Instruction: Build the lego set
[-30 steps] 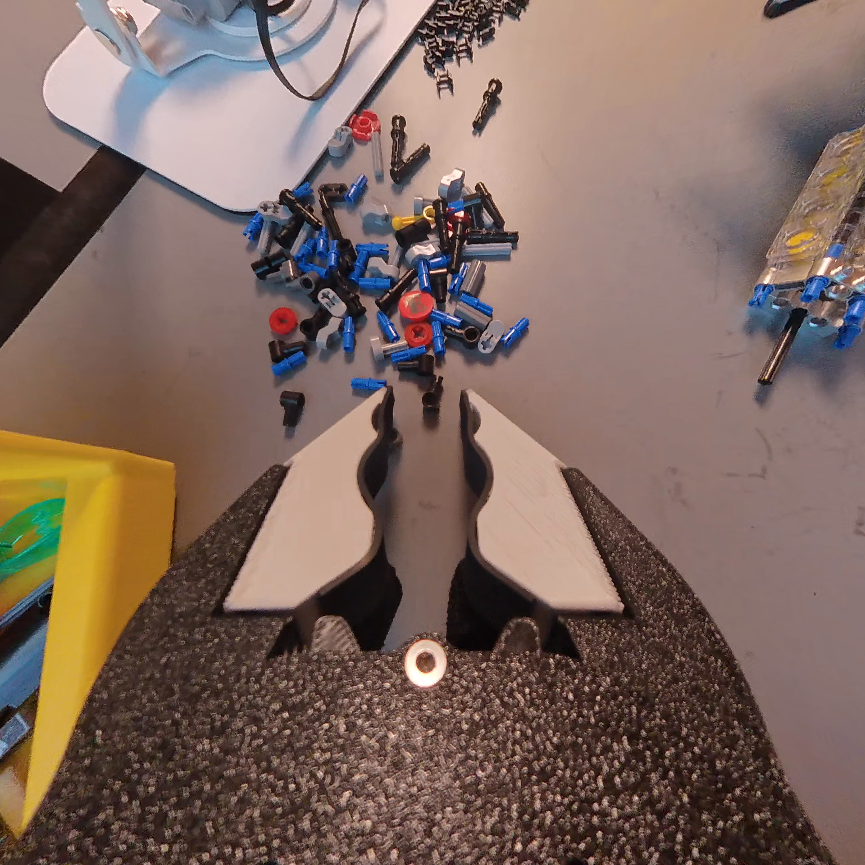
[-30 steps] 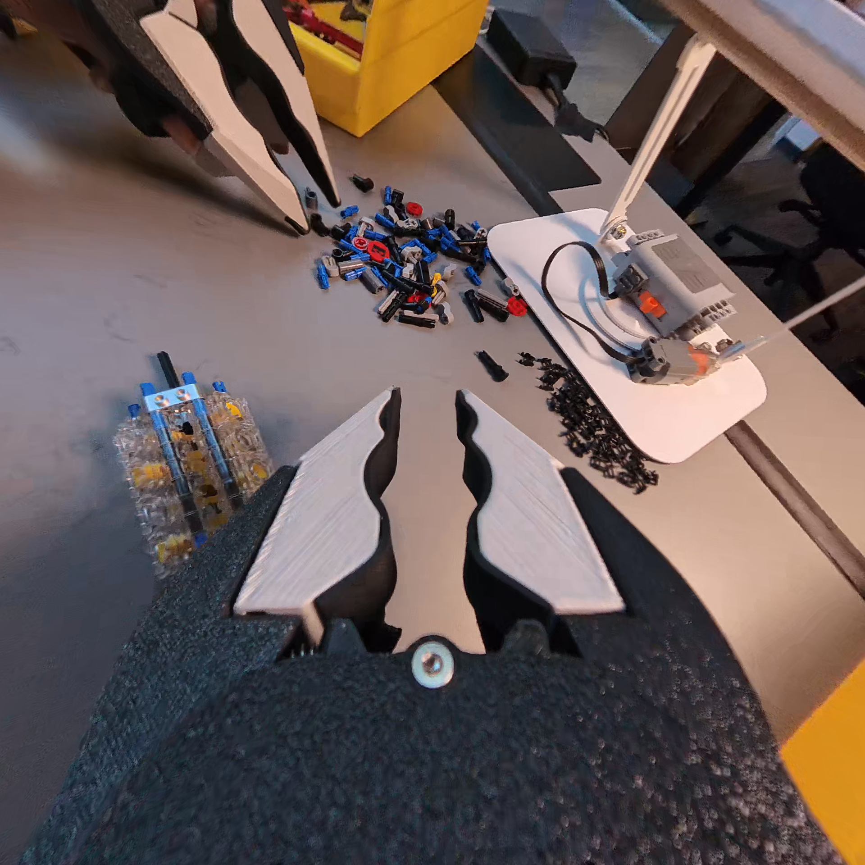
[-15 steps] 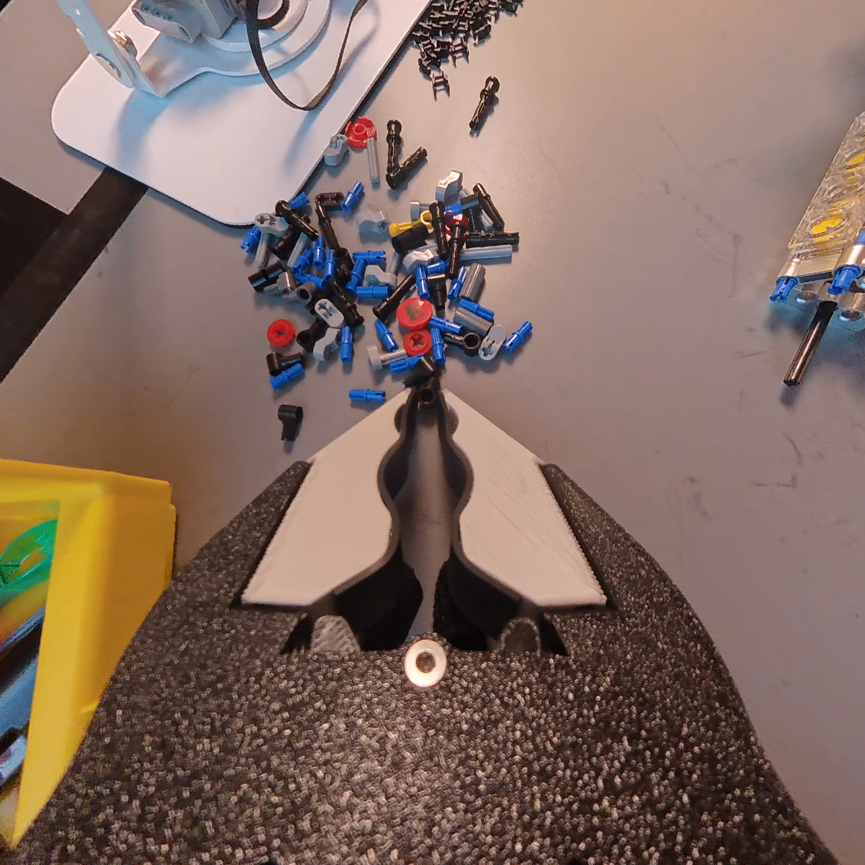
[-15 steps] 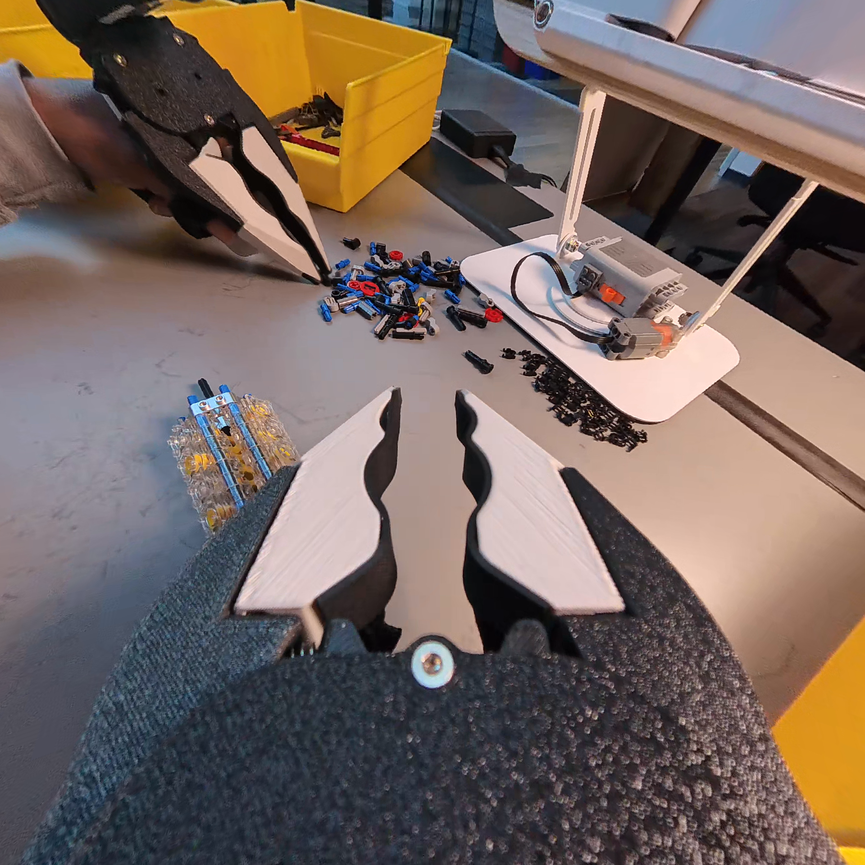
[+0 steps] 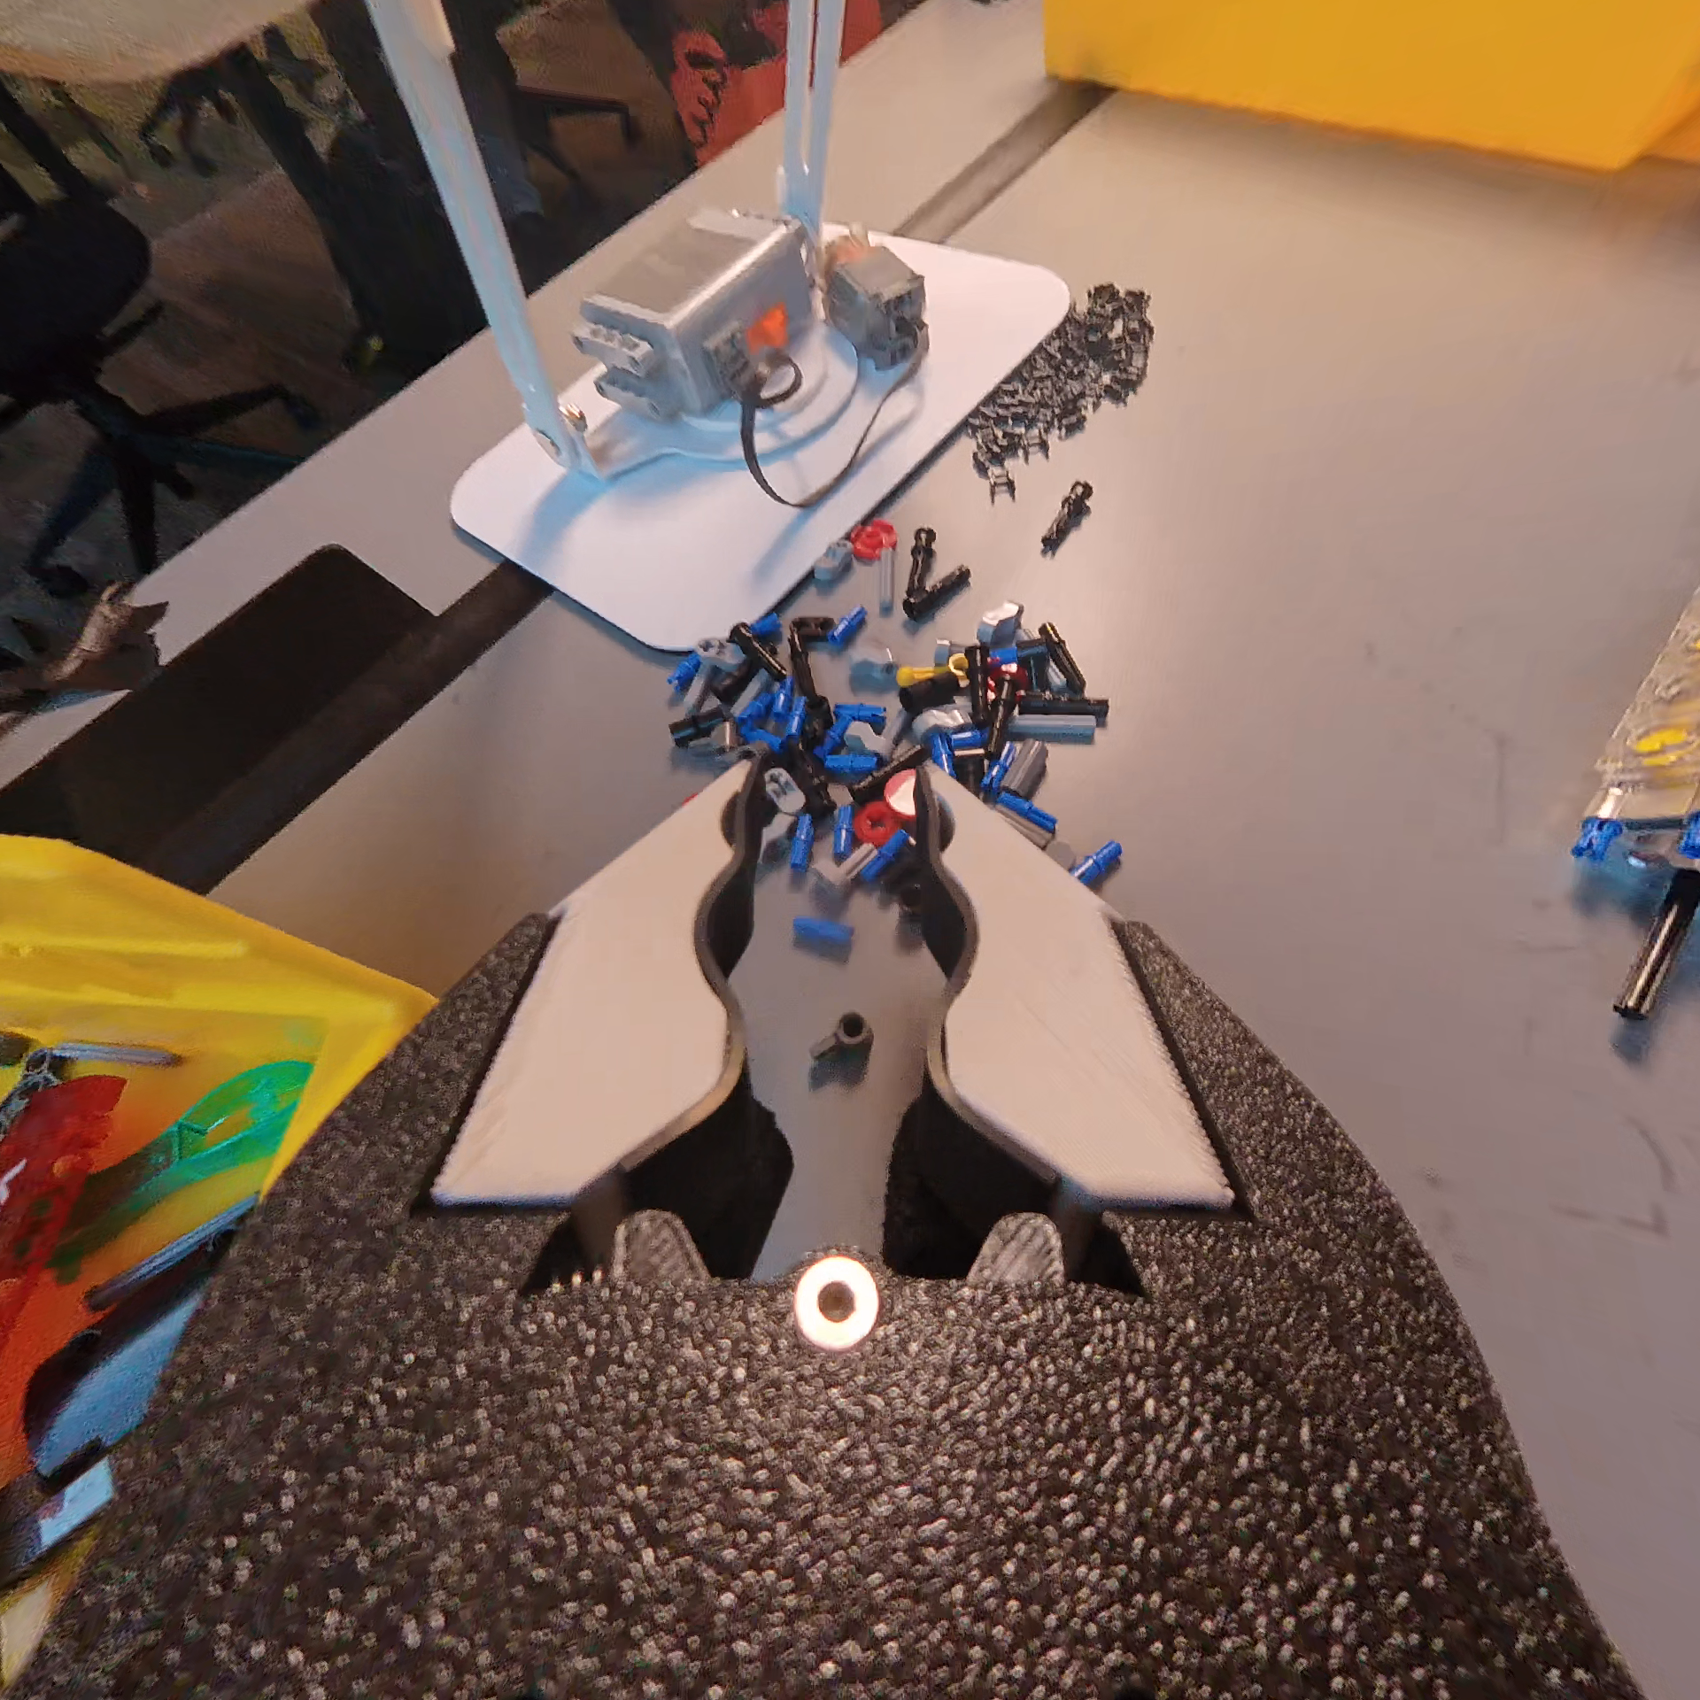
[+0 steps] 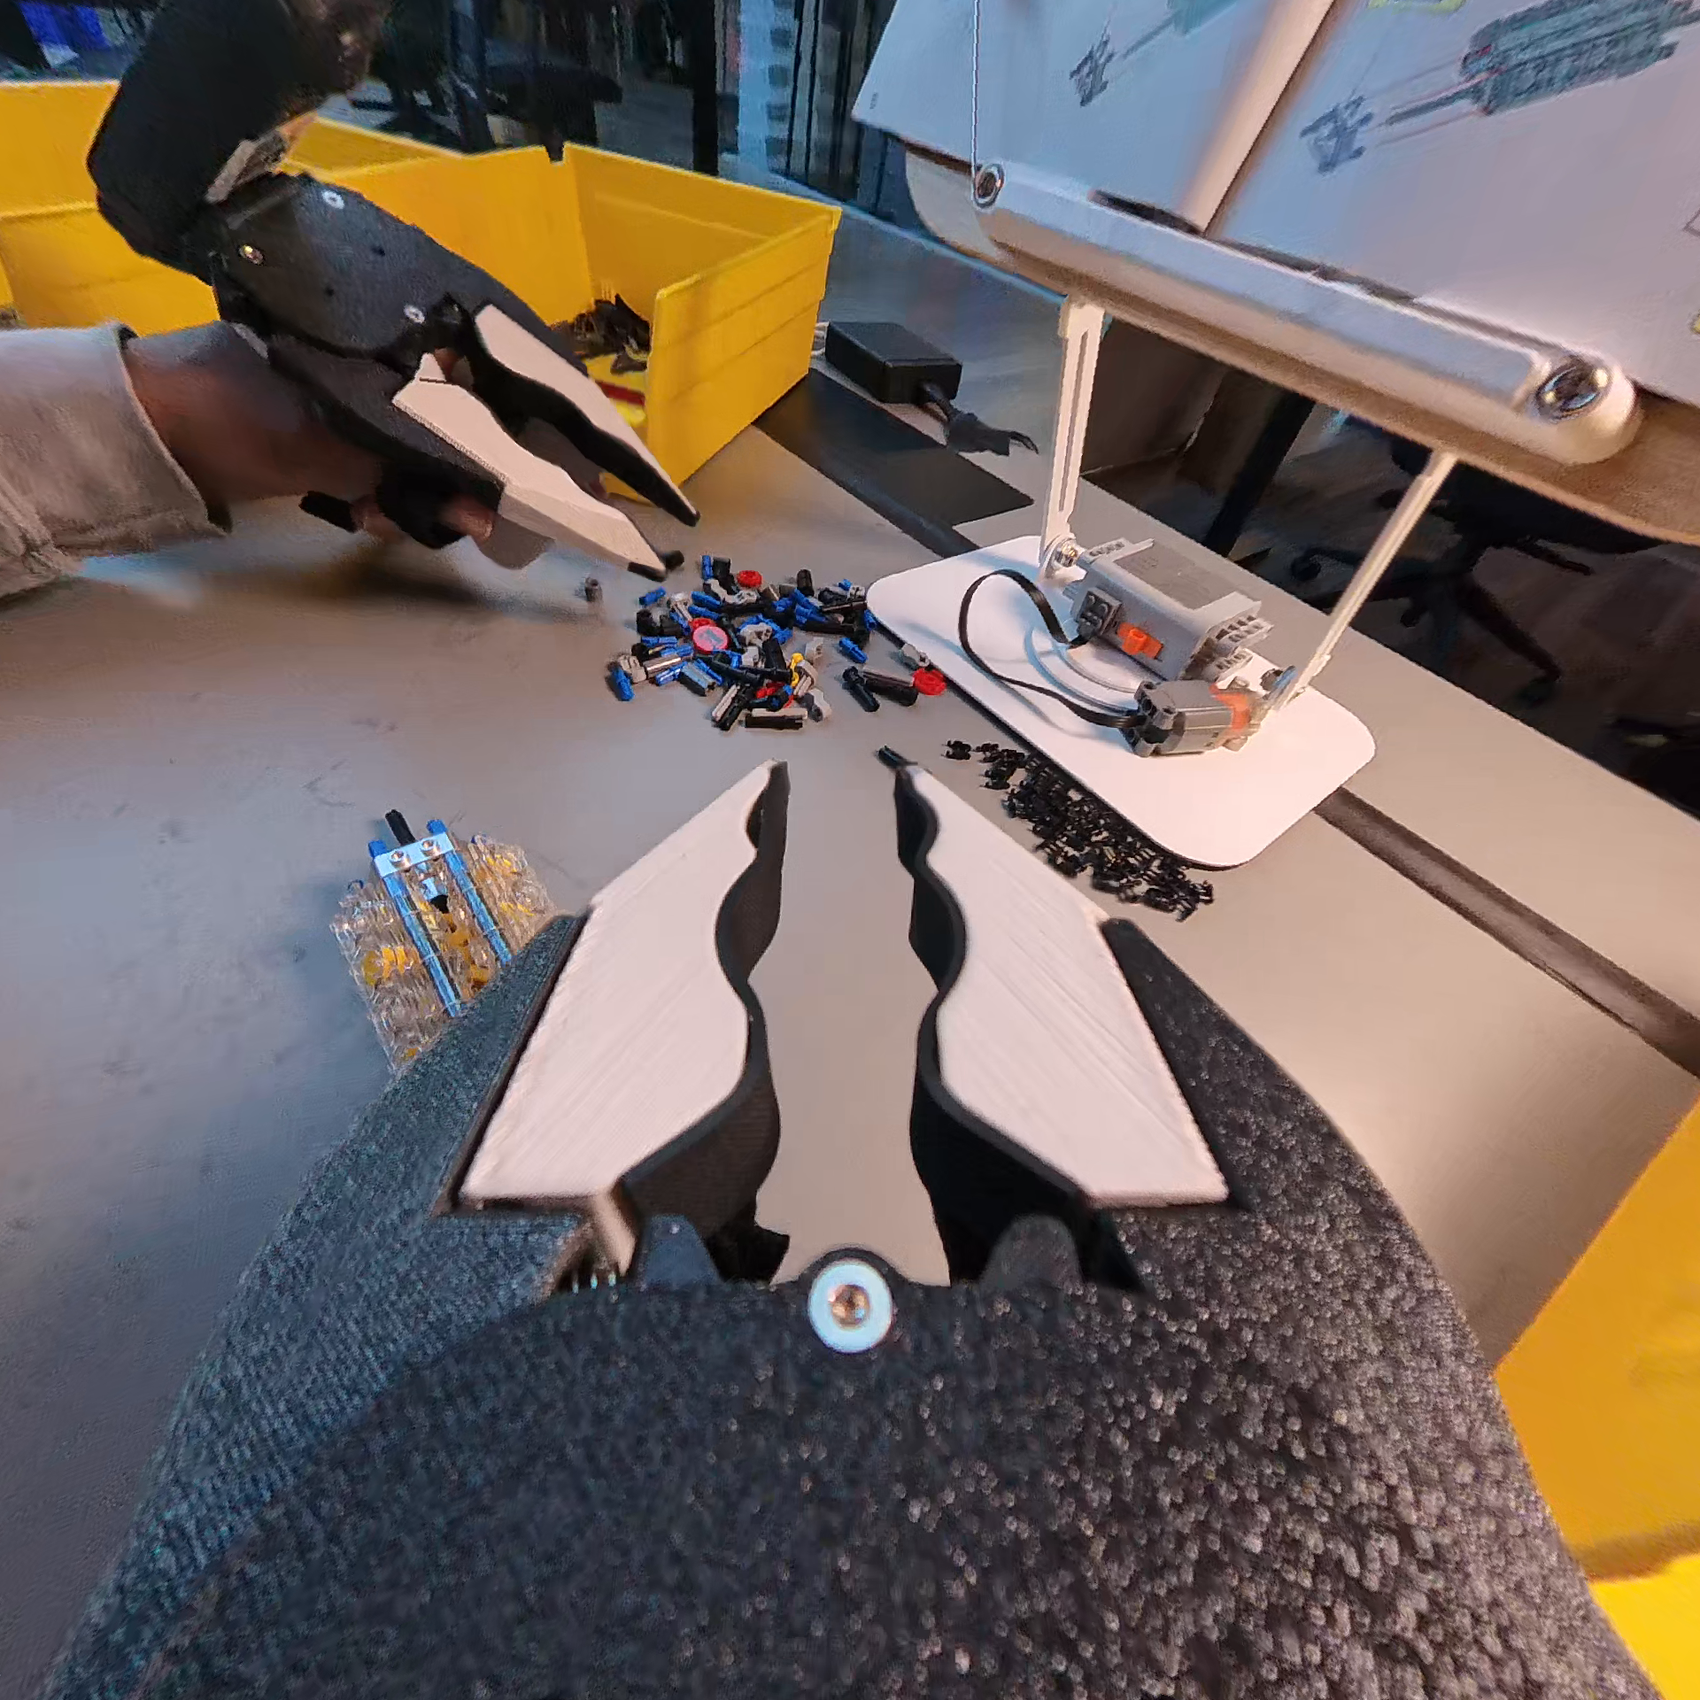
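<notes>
A pile of small blue, black, grey and red building pieces (image 5: 883, 727) lies on the grey table (image 5: 1334, 644). My left gripper (image 5: 837, 777) is open and empty, held above the near edge of the pile. A small black connector (image 5: 842, 1035) lies on the table below, seen between its fingers, with a blue pin (image 5: 821, 931) just beyond. In the right wrist view the left gripper (image 6: 667, 543) hovers left of the pile (image 6: 736, 644), over a small dark piece (image 6: 591, 589). My right gripper (image 6: 842, 773) is open and empty above bare table. A clear block assembly with blue pins (image 6: 432, 911) lies to its left.
A white base plate (image 6: 1196, 809) at the right carries a grey battery box (image 6: 1159, 607), a motor (image 6: 1187, 717) and a black cable. A heap of tiny black links (image 6: 1076, 828) lies beside it. Yellow bins (image 6: 727, 276) stand behind, another (image 5: 138, 1058) near left. Spacing between my two grippers at the tips: around 20 cm.
The left gripper closed on a small black connector half a second ago; now it is open, raised and tilted up, and the connector lies on the table. The right gripper tilted up, still open.
</notes>
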Tool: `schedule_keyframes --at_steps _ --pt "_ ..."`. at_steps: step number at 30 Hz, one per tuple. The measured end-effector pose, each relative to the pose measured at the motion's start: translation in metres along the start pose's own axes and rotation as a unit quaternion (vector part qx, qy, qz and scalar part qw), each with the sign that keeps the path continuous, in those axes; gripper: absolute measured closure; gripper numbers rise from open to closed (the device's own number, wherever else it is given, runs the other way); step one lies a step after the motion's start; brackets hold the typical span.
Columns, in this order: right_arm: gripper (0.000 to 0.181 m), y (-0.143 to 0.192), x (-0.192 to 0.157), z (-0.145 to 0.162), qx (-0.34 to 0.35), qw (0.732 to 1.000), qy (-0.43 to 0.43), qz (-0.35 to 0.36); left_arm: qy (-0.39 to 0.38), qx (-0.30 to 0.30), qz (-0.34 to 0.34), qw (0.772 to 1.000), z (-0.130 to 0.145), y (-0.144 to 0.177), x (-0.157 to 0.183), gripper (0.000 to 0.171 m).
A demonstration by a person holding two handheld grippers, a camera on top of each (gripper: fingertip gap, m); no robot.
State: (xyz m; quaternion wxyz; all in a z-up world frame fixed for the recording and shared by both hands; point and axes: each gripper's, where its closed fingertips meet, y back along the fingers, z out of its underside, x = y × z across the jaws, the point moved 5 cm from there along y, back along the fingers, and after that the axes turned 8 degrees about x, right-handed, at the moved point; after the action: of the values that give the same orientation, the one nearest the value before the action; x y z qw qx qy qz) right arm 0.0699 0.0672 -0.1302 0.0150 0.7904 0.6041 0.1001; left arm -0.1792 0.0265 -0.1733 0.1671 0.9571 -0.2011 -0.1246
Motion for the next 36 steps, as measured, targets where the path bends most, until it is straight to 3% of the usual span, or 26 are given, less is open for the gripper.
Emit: schedule_keyframes --at_steps 6,9,11,15,21,25,30,36 --pt "0.16 0.029 0.025 -0.039 0.073 0.993 0.043 0.079 0.006 0.049 -0.046 0.998 -0.012 0.001 -0.004 0.138" --pt "0.155 0.063 0.063 -0.066 0.087 0.969 0.119 0.197 0.042 0.095 -0.037 0.994 -0.024 0.0 0.005 0.138" --pt "0.155 0.086 0.095 -0.08 0.067 0.948 0.166 0.265 0.058 0.12 -0.025 0.991 -0.033 -0.001 0.014 0.139" --pt "0.15 0.109 0.167 -0.076 -0.054 0.929 0.175 0.322 0.058 0.13 -0.009 0.99 -0.037 -0.006 0.027 0.139" --pt "0.159 0.081 0.256 -0.015 -0.238 0.937 0.083 0.241 0.06 0.133 0.004 0.989 -0.04 -0.009 0.037 0.139" --pt "0.161 0.064 0.283 0.047 -0.357 0.912 -0.046 0.197 0.06 0.134 -0.003 0.989 -0.045 -0.005 0.044 0.139" --pt "0.162 0.056 0.288 0.083 -0.369 0.896 -0.155 0.193 0.064 0.131 -0.012 0.989 -0.044 0.009 0.055 0.139" --pt "0.164 0.058 0.289 0.1 -0.367 0.891 -0.176 0.202 0.097 0.126 -0.027 0.987 -0.028 0.033 0.058 0.138"
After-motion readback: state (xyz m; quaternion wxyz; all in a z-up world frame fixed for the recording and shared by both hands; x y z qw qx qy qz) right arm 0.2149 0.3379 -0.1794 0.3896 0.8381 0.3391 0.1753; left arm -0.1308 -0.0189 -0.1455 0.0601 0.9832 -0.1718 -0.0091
